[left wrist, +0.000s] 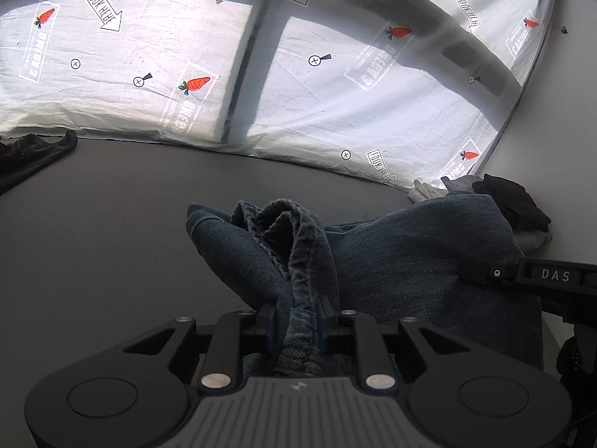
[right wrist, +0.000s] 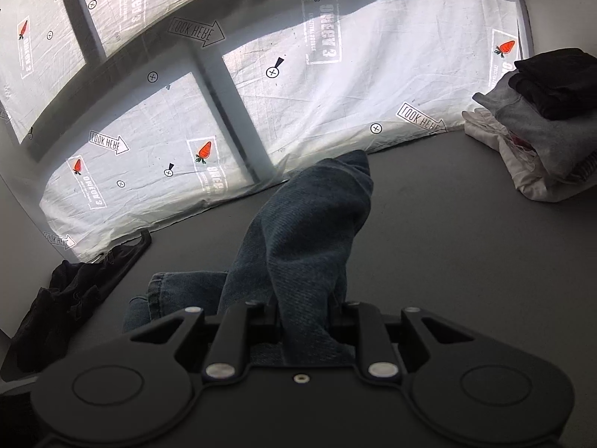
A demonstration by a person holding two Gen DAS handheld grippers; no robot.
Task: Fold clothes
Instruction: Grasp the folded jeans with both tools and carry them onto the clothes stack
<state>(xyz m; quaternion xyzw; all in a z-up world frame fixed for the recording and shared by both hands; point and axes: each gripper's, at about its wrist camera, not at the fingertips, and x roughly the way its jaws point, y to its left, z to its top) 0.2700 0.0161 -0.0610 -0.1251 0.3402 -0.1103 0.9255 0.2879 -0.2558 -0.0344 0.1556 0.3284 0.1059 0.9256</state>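
Note:
A pair of dark blue jeans (left wrist: 403, 261) lies bunched on the grey table (left wrist: 93, 224). My left gripper (left wrist: 296, 317) is shut on a hemmed edge of the jeans, which rises in folds between its fingers. My right gripper (right wrist: 304, 313) is shut on another part of the jeans (right wrist: 306, 224), which stands up in a peak in front of it. The right gripper also shows in the left wrist view (left wrist: 530, 280) at the right, resting against the denim.
A stack of folded clothes (right wrist: 541, 123), black and grey on white, sits at the table's far right. A loose black garment (right wrist: 74, 291) lies at the left. A white printed sheet (right wrist: 335, 93) covers the window behind the table.

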